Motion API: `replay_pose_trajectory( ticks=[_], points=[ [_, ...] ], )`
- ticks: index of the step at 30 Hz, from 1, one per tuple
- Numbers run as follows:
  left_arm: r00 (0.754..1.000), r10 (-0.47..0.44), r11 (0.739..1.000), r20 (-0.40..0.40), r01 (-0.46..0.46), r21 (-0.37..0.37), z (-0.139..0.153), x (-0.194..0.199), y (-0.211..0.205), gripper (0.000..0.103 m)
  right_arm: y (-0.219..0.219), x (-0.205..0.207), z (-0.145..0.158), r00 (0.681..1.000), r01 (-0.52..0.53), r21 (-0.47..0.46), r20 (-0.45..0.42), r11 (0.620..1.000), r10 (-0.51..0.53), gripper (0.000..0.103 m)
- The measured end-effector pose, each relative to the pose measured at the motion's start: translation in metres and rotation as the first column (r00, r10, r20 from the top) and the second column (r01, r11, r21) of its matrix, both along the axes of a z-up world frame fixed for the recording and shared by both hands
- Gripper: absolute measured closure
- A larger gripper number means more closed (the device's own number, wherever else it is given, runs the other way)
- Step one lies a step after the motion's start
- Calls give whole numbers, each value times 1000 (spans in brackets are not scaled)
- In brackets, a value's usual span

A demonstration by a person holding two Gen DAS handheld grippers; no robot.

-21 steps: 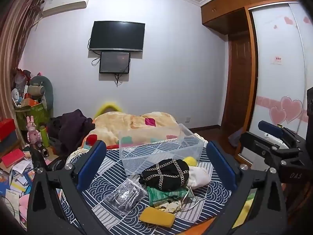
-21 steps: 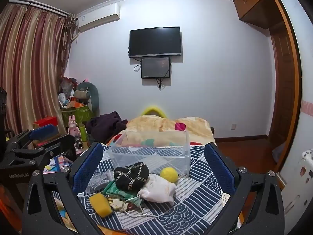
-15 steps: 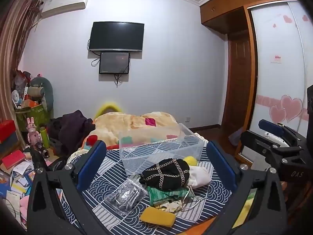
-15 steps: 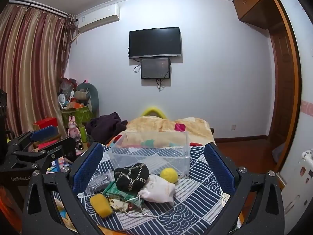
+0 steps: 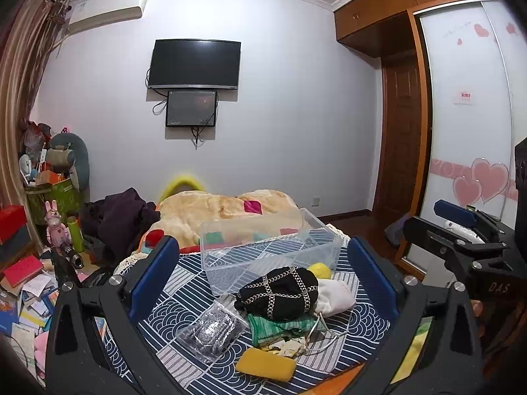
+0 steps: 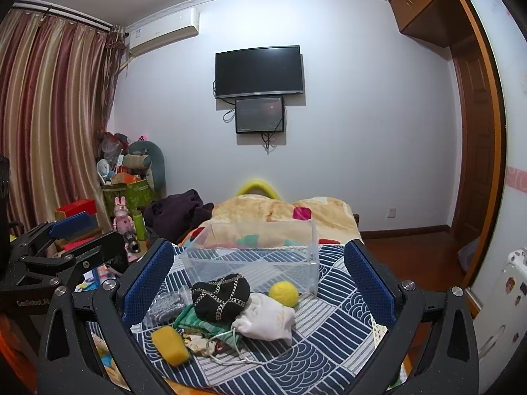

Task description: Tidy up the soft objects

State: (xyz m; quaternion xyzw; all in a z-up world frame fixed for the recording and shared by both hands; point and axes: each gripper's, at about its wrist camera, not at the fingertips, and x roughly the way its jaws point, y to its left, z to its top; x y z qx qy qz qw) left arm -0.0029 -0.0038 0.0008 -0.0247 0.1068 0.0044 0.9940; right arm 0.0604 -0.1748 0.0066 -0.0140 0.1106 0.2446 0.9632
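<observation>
- Black chained pouch (image 5: 280, 293): soft, light; likely best pinched at its bulging middle, ahead between the jaws.
- Left gripper (image 5: 263, 279) and right gripper (image 6: 258, 283): jaws released, empty.

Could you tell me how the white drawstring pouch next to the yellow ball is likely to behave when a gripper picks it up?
The white drawstring pouch looks like wrinkled, slumped cloth, so it will probably sag and fold rather than hold shape. Its loose cord trails over the patterned cloth and may drag or snag the neighbouring pile. It appears lightly filled, so likely light.
</observation>
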Motion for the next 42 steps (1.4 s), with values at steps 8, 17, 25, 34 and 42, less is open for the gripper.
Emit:
replay_pose_trajectory(
  ticks=[8,17,25,34,42],
  points=[
    [1000,-5,1000,3,5,9,0,0,-1,0,0,-2,1,1000,-2,0,5,1000,2,0],
    [1000,-8,1000,4,8,8,-1,1,-3,0,2,-2,2,1000,-5,-2,5,1000,5,0],
    [1000,-10,1000,-4,10,-1,-2,2,-2,0,2,-2,1,1000,-10,3,1,1000,10,0],
    [1000,-8,1000,-3,8,0,-3,2,-3,0,3,-4,1,1000,-14,5,6,1000,14,0],
    [1000,-7,1000,-2,7,1,-3,2,-3,0,2,-4,1,1000,-13,6,11,1000,13,0]
  ],
)
